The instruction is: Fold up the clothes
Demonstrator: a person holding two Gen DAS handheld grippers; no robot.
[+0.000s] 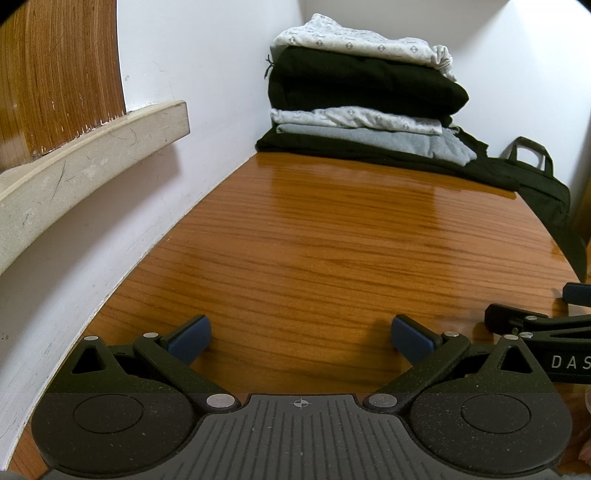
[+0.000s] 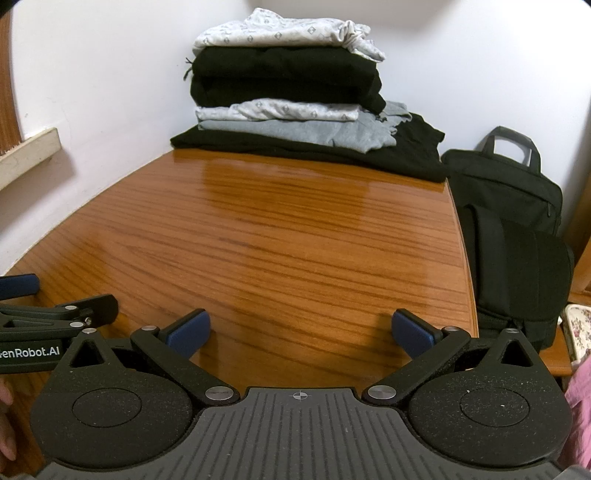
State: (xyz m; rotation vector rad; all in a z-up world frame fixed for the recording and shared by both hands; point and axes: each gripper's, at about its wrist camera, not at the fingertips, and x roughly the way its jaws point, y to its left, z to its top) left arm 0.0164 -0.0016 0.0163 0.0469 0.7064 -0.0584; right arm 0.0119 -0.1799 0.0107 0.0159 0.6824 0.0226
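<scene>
2 tongs point(image 1: 301, 338) point(image 2: 301, 332) gape wide, empty — 1 pile point(image 2: 291, 85) of 6 folded clothes.

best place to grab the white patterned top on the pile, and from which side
Judging by its pose, take the white patterned garment at its bunched, loose right end, which overhangs the black fold beneath. Come in from the front right with the open right gripper; the wall blocks the back.

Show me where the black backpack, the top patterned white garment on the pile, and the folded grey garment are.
Black fabric backpack point(image 2: 517, 236), right wrist view, on its front panel.
Top patterned white garment point(image 2: 273, 31), right wrist view, on its upper fold.
Folded grey garment point(image 2: 295, 131), right wrist view, on its front edge.
</scene>
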